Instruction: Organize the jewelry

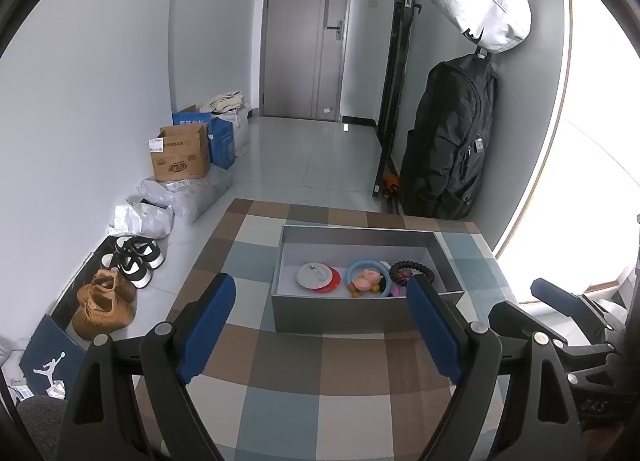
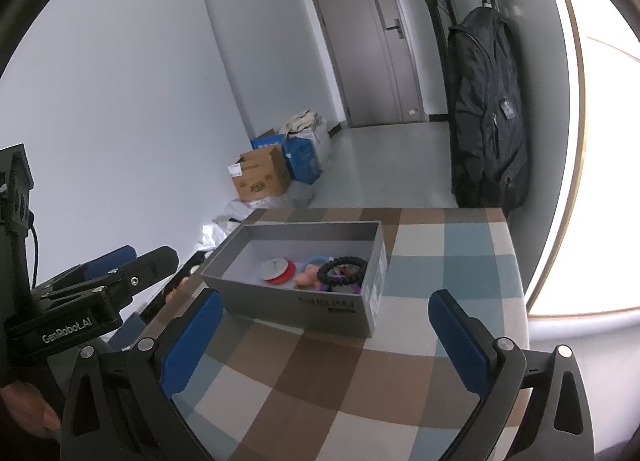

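Left wrist view: left gripper (image 1: 320,323) hangs spread and empty; box (image 1: 340,315) lies dead ahead, long axis crosswise, near the table's (image 1: 280,373) far edge, holding black bracelet (image 1: 412,269) at its right end.

Right wrist view: right gripper (image 2: 326,337), spread and empty, sits equally near; hallway beyond.

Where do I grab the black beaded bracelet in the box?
Take the black bracelet from above, pinching its near arc across the beads. It lies roughly flat on other trinkets at the right end of the box, whose walls block any side approach.
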`<state>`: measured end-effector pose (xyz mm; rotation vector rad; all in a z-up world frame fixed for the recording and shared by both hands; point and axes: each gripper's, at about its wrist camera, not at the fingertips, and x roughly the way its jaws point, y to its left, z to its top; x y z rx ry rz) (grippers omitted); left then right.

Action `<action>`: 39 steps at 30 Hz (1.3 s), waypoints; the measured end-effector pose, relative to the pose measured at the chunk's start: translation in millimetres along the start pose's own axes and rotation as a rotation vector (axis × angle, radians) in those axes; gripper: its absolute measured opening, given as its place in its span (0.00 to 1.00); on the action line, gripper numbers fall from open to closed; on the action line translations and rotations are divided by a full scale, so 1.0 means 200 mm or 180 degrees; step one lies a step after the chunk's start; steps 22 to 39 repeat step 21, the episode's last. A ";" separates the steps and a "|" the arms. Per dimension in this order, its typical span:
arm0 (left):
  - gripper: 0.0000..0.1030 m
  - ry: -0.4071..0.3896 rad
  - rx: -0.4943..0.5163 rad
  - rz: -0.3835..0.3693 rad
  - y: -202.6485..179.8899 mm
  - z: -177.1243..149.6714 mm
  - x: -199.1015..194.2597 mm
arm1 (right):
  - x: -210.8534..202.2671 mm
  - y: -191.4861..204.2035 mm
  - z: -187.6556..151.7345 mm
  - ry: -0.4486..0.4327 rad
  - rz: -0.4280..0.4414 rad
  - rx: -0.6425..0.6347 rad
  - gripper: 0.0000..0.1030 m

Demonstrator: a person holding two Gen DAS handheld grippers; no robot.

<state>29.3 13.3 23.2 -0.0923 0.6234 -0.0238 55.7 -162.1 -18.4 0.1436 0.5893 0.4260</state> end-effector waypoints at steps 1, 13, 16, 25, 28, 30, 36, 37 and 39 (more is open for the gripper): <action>0.82 0.0000 -0.0006 0.0001 0.00 0.00 0.00 | 0.00 0.00 0.00 0.0002 0.0000 0.0001 1.00; 0.82 -0.0046 -0.0004 -0.0004 -0.01 -0.01 -0.01 | 0.00 0.00 0.00 0.0019 -0.0009 0.0016 1.00; 0.82 -0.0037 -0.0011 -0.0029 0.00 -0.01 -0.01 | 0.01 0.00 -0.01 0.0021 -0.0008 0.0016 1.00; 0.82 -0.0024 -0.0032 -0.0084 0.00 0.00 -0.01 | 0.01 -0.01 -0.01 0.0037 -0.0003 0.0028 1.00; 0.82 -0.0024 -0.0032 -0.0084 0.00 0.00 -0.01 | 0.01 -0.01 -0.01 0.0037 -0.0003 0.0028 1.00; 0.82 -0.0024 -0.0032 -0.0084 0.00 0.00 -0.01 | 0.01 -0.01 -0.01 0.0037 -0.0003 0.0028 1.00; 0.82 -0.0024 -0.0032 -0.0084 0.00 0.00 -0.01 | 0.01 -0.01 -0.01 0.0037 -0.0003 0.0028 1.00; 0.82 -0.0024 -0.0032 -0.0084 0.00 0.00 -0.01 | 0.01 -0.01 -0.01 0.0037 -0.0003 0.0028 1.00; 0.82 -0.0024 -0.0032 -0.0084 0.00 0.00 -0.01 | 0.01 -0.01 -0.01 0.0037 -0.0003 0.0028 1.00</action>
